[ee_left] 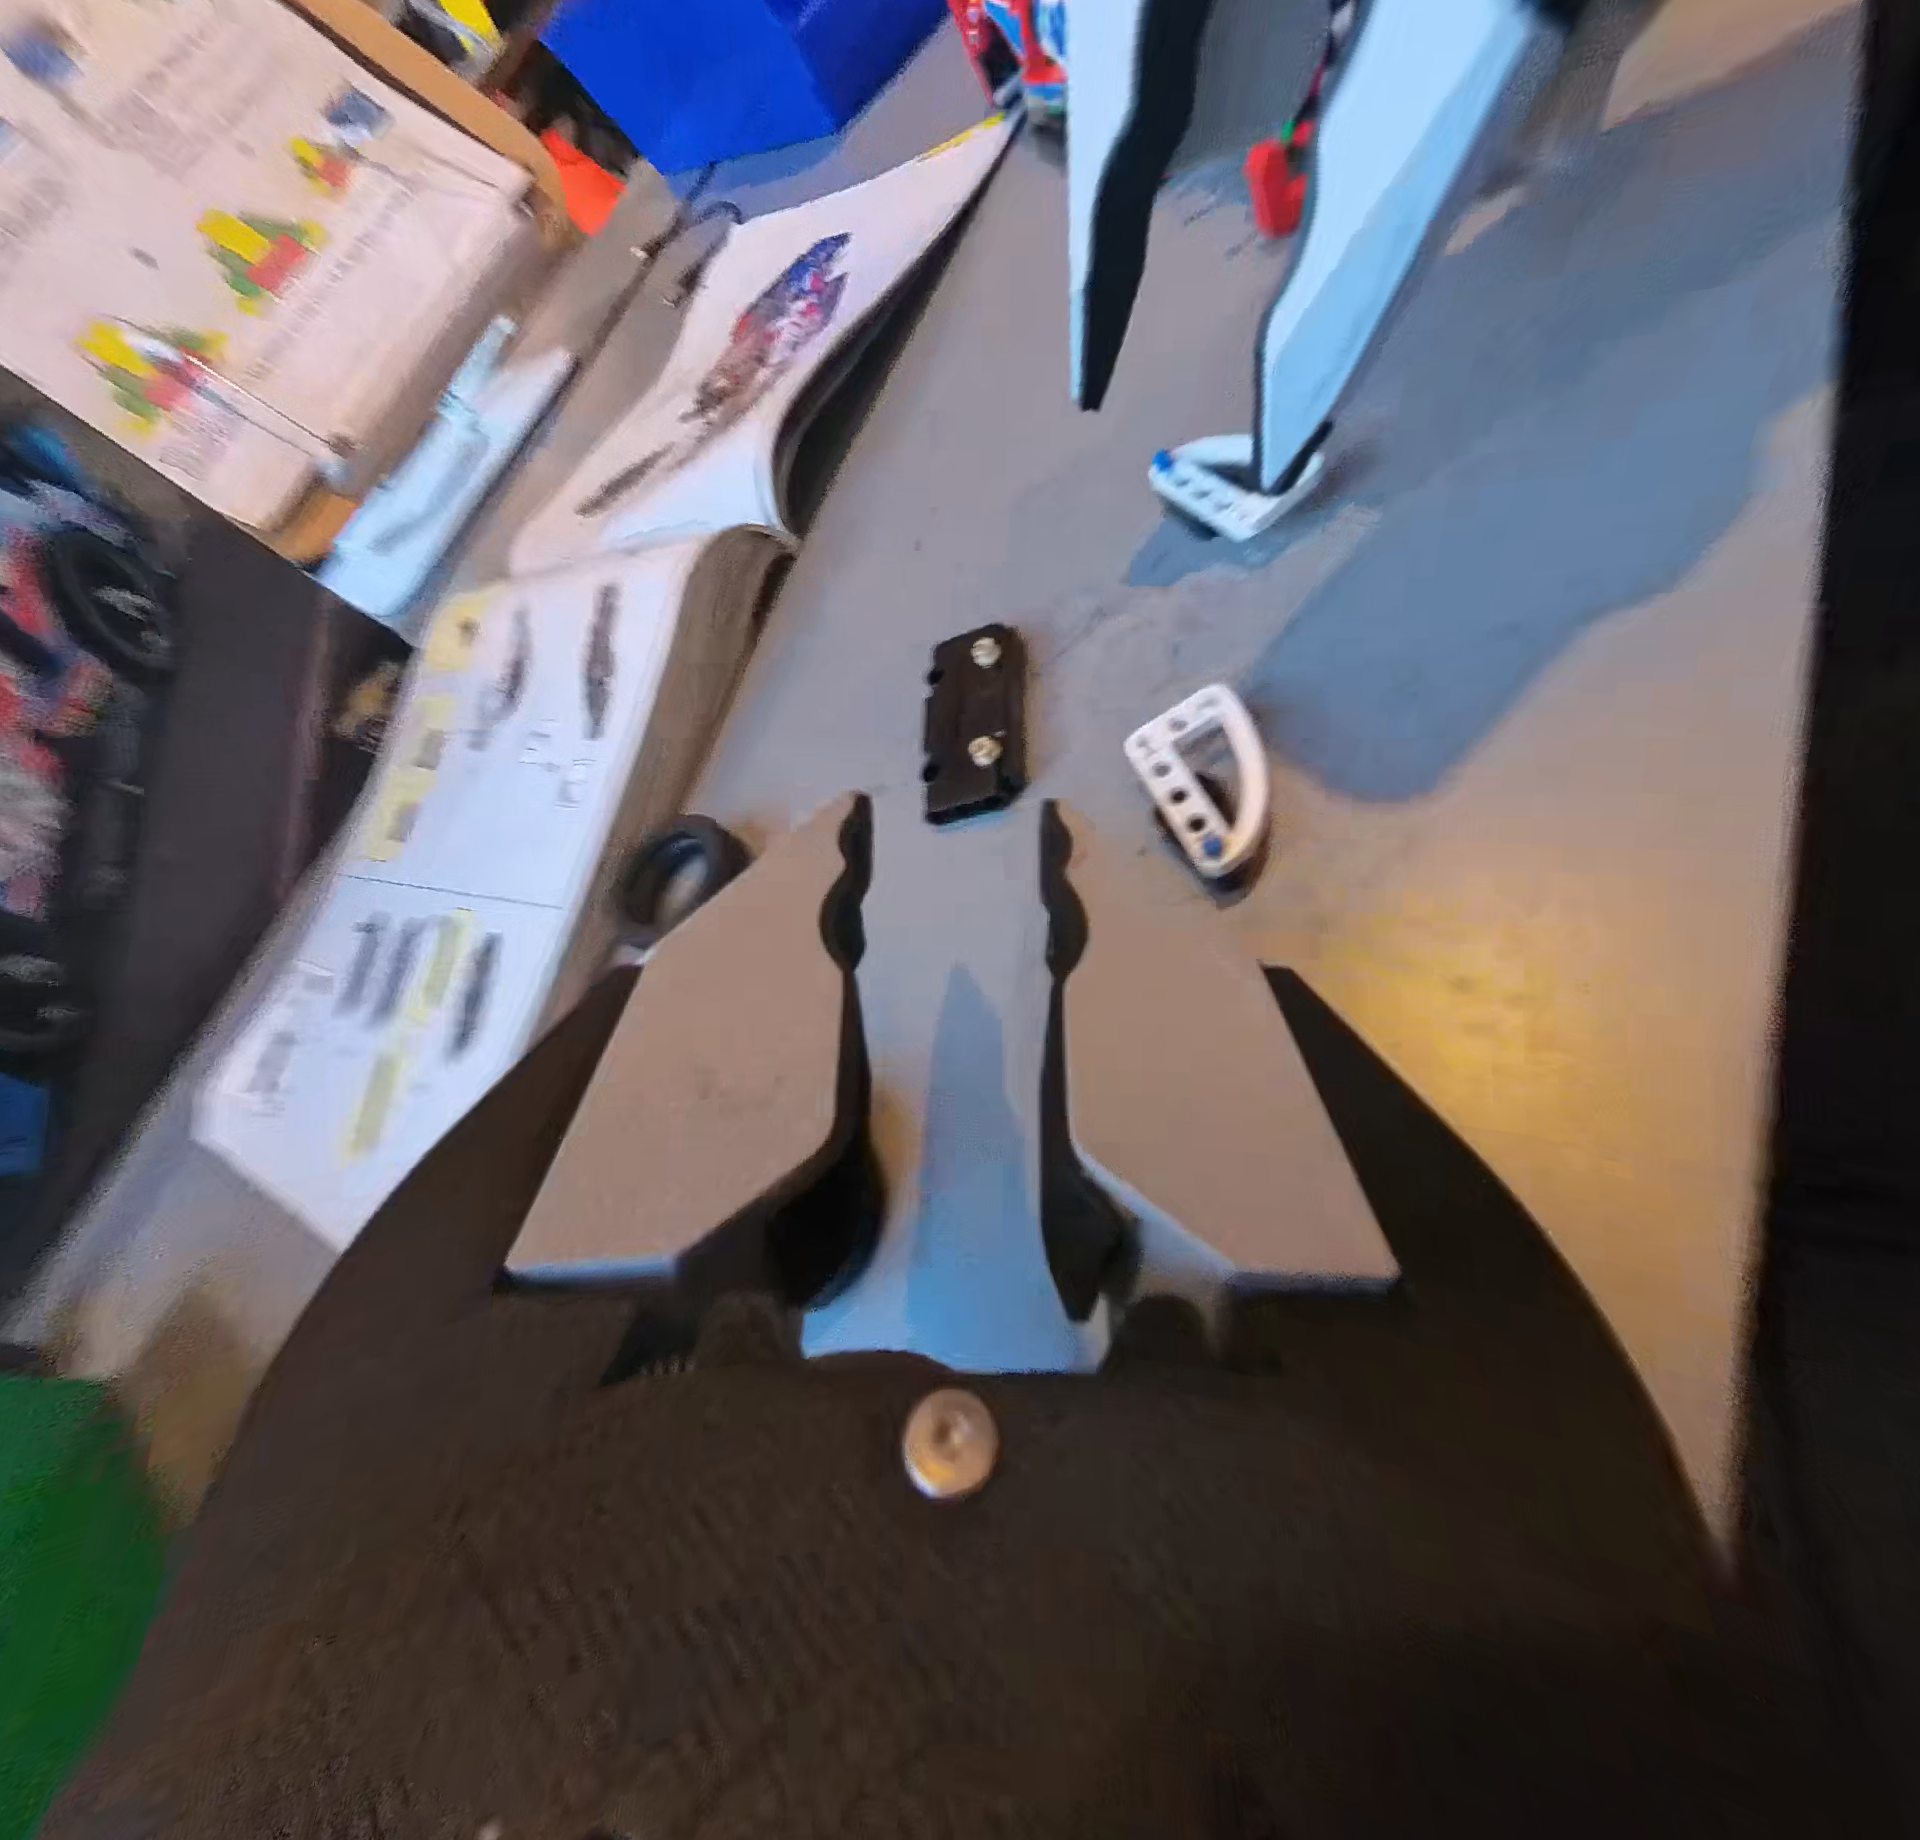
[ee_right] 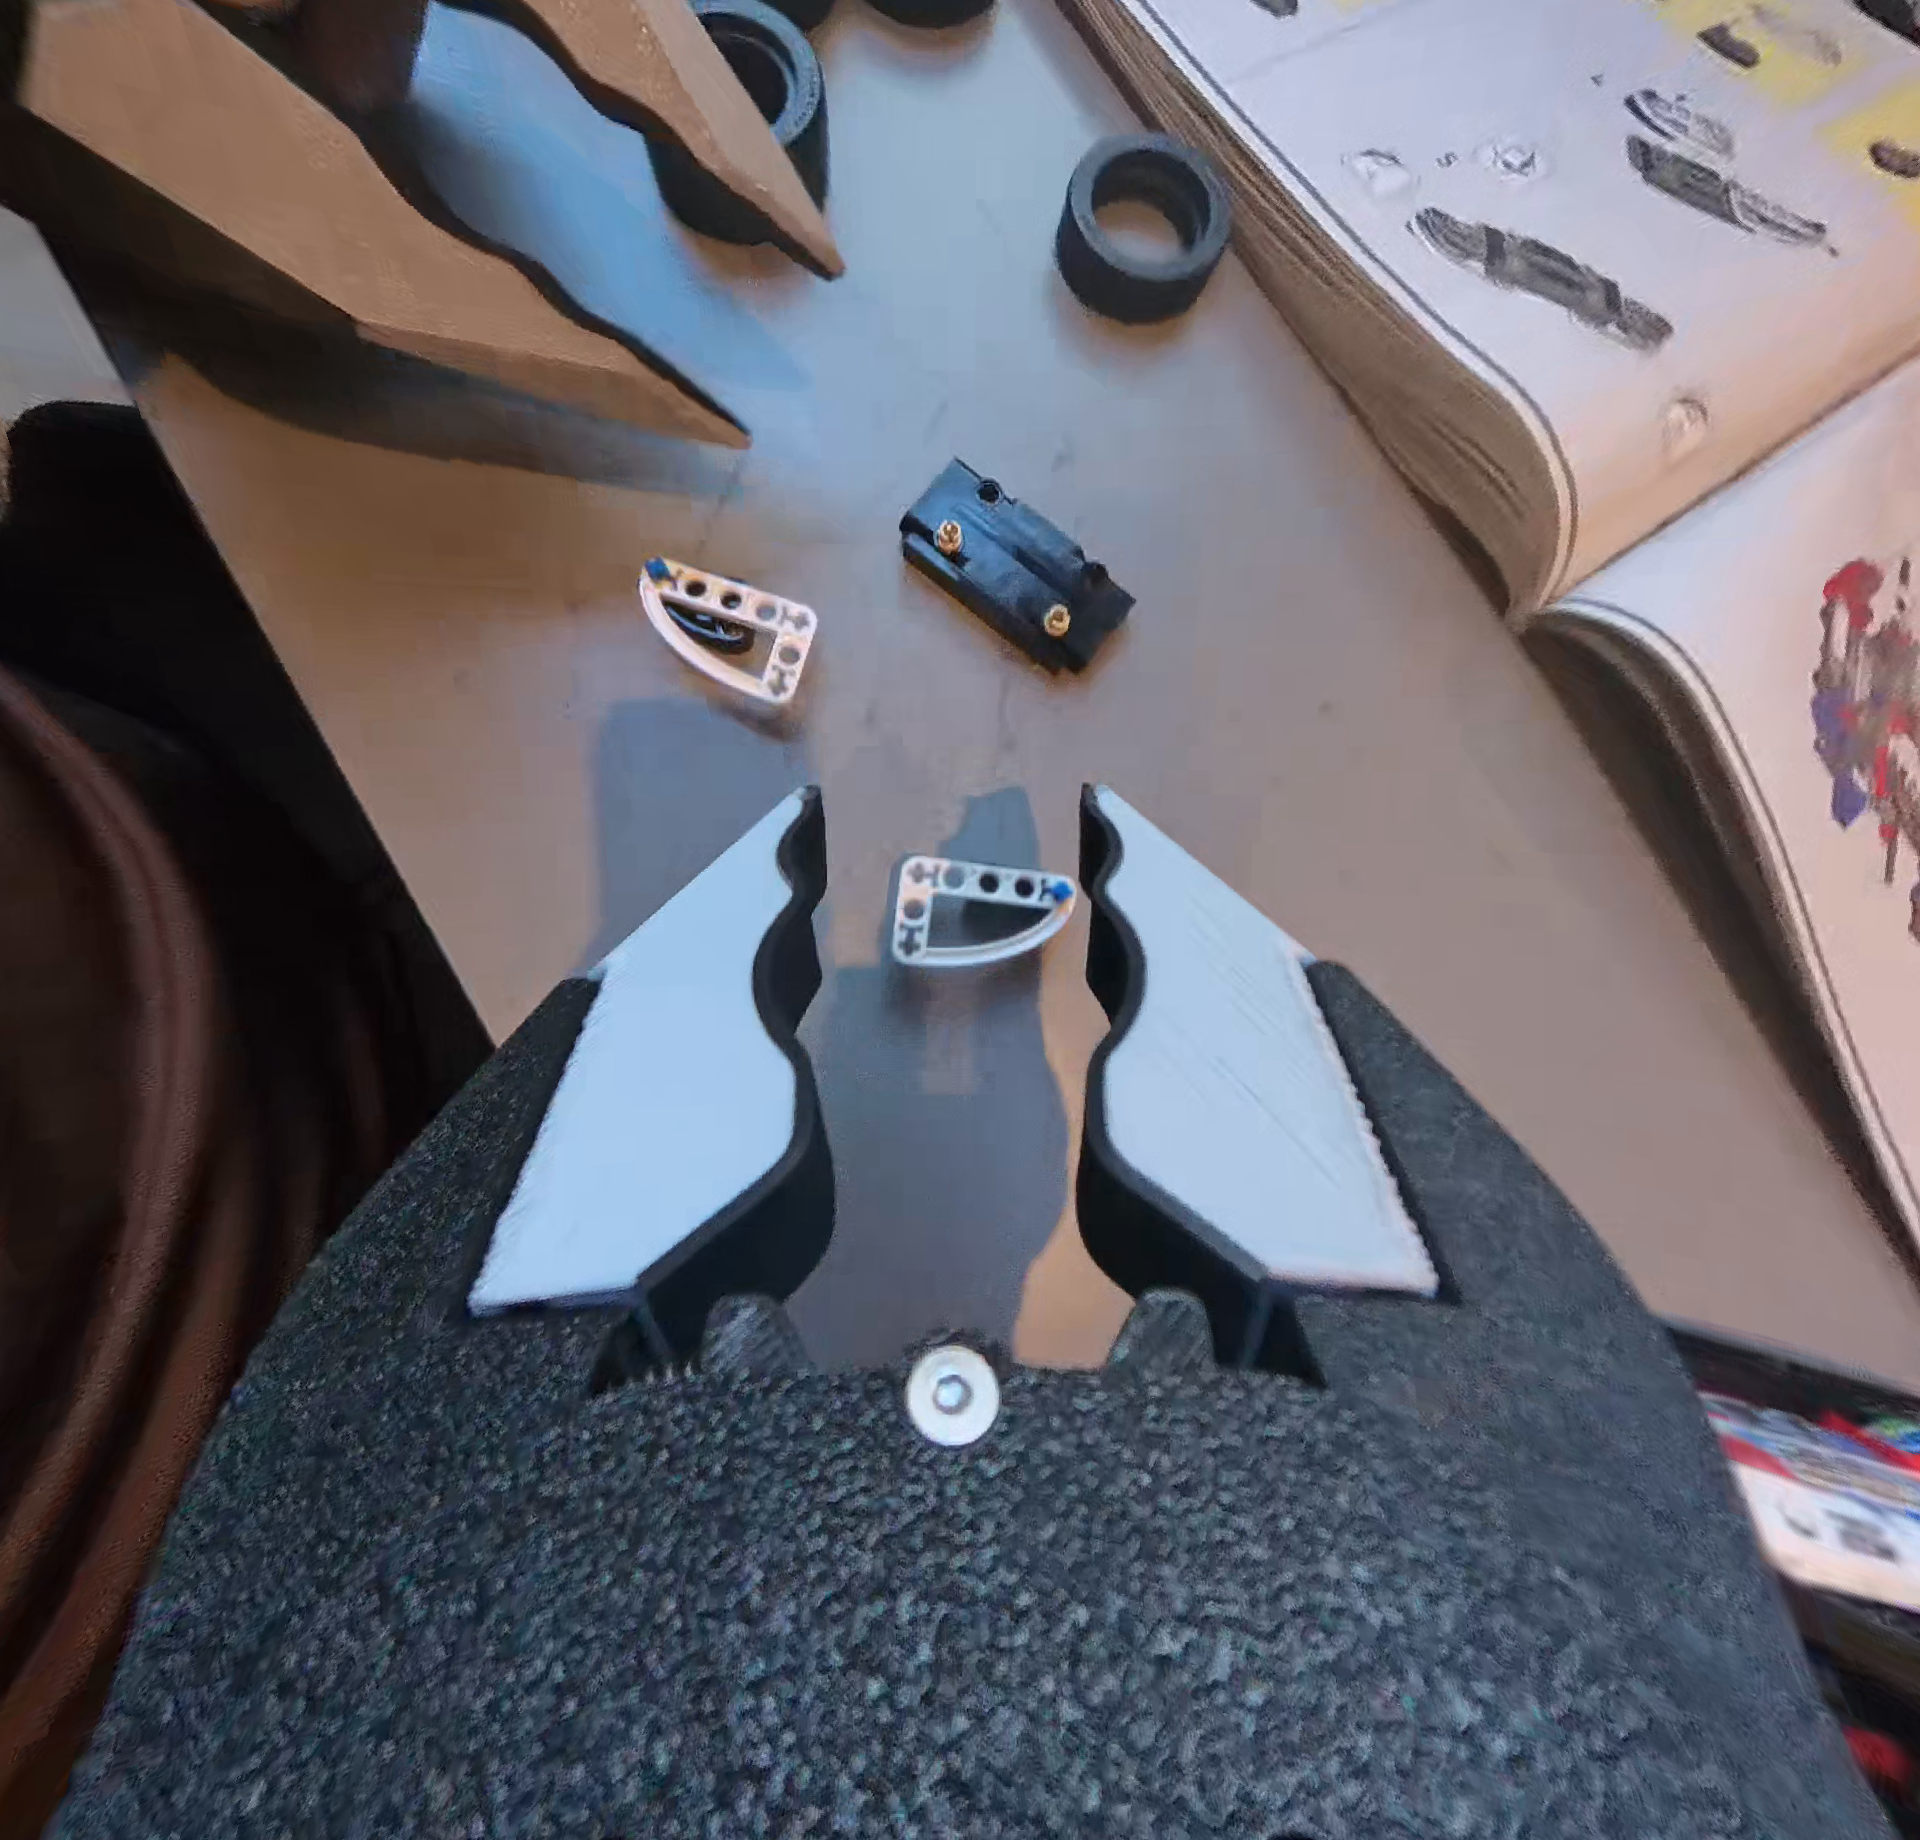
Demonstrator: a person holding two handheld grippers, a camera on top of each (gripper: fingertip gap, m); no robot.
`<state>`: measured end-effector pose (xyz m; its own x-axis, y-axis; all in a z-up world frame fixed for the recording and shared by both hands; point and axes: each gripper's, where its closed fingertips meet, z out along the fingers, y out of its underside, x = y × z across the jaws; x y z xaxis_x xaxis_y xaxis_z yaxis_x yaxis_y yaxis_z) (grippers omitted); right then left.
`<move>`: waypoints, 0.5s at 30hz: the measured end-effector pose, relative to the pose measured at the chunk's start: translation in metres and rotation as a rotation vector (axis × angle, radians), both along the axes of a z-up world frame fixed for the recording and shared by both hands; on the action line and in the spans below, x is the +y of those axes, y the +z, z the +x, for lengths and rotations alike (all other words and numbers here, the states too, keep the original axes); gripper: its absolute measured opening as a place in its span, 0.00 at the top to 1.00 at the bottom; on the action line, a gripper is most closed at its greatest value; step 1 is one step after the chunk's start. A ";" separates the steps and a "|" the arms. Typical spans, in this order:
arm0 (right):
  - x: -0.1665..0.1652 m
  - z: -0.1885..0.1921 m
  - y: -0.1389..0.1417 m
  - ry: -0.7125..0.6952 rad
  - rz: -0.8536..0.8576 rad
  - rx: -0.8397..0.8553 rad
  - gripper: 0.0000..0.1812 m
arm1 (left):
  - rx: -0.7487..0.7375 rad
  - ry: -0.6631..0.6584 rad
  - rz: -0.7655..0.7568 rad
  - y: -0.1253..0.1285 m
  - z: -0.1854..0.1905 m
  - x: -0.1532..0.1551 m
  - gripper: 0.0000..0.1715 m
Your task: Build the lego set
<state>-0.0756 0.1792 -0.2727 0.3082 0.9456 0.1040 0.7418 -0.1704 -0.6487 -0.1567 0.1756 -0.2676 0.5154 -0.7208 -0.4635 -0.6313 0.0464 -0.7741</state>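
Observation:
A black block with two tan pins [ee_left: 977, 725] lies on the grey table just beyond my left gripper [ee_left: 954, 824], which is open and empty. A white curved frame piece with a blue pin [ee_left: 1169, 788] lies to the block's right. A second such white frame [ee_right: 987, 881] lies flat between the fingers of my right gripper [ee_right: 948, 814], which is open and does not touch it. The right wrist view also shows the black block [ee_right: 1013, 580], the first white frame [ee_right: 727, 601] and the left gripper [ee_right: 790, 351]. The left wrist view shows the right gripper [ee_left: 1190, 440] over its frame [ee_left: 1216, 497].
An open instruction book [ee_left: 623, 647] [ee_right: 1558, 180] lies along one side. Several black tyres [ee_right: 1143, 227] sit near it; one [ee_left: 675, 865] is beside my left finger. A red piece [ee_left: 1278, 185], a blue box [ee_left: 748, 24] and a printed cardboard box [ee_left: 208, 180] stand farther back. There is about 9 centimeters between the tips of the two grippers. It is some 6 centimeters from my left tips to the black block [ee_right: 1013, 580]. My left wrist view [ee_left: 982, 695] looks at it from another angle.

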 end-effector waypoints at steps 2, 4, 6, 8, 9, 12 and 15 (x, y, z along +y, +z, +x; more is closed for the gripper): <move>-0.008 -0.001 -0.001 0.006 -0.025 0.037 0.73 | -0.079 -0.018 -0.161 -0.003 0.007 -0.008 0.70; -0.011 -0.002 -0.006 0.005 -0.037 0.051 0.73 | -0.107 -0.025 -0.284 -0.008 0.013 -0.015 0.63; -0.007 0.001 -0.014 -0.015 -0.010 0.036 0.73 | -0.098 0.002 -0.352 -0.017 0.016 -0.017 0.63; -0.003 0.004 -0.020 -0.047 -0.013 0.033 0.71 | -0.050 0.018 -0.384 -0.028 0.019 -0.019 0.66; -0.003 0.004 -0.021 -0.056 -0.023 0.046 0.71 | -0.016 0.037 -0.387 -0.032 0.018 -0.017 0.67; -0.001 0.010 -0.020 -0.078 -0.050 0.070 0.71 | 0.001 0.009 -0.420 -0.037 0.027 -0.021 0.79; 0.000 0.015 -0.025 -0.093 -0.097 0.057 0.69 | -0.015 0.015 -0.453 -0.038 0.030 -0.019 0.88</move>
<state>-0.0603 0.1790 -0.2978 0.3974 0.9176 -0.0068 0.6826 -0.3006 -0.6661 -0.1267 0.1567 -0.3061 0.5315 -0.8416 -0.0960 -0.6183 -0.3079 -0.7232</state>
